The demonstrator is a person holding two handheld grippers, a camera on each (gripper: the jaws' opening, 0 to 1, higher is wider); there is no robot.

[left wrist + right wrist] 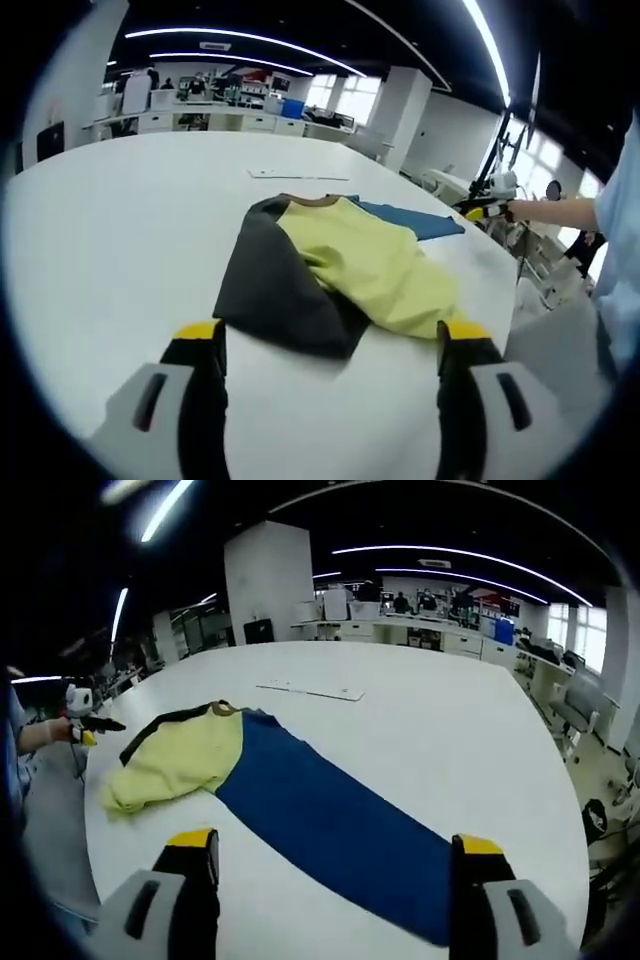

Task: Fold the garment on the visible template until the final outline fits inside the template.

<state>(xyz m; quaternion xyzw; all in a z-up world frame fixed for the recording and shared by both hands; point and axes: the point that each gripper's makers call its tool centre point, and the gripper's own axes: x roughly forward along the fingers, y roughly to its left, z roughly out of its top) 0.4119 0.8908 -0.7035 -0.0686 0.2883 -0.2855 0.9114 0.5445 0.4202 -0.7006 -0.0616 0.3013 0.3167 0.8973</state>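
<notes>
We see one garment [340, 270] lying on one white table [120, 220]. In the left gripper view it reads as three colour areas: a dark grey panel on the near left, a pale yellow panel bunched over the middle, and a blue strip showing beyond it on the far right. In the right gripper view the same garment [300, 800] shows the blue part as a long flat band running toward us, with the yellow part crumpled at its far left end and a dark edge along the top of it. We cannot make out any template outline on the table.

The left claw [330, 355] hangs just short of the near edge of the garment, its two yellow-tipped jaws spread wide and holding nothing. The right claw [335, 865] likewise has its two jaws wide apart and empty, with the blue band lying between and beyond them; whether the jaws touch the cloth we cannot tell.

One flat white strip [310, 690] lies on the table beyond the garment. In the left gripper view we also see a person's arm [555, 212] at the right edge.
</notes>
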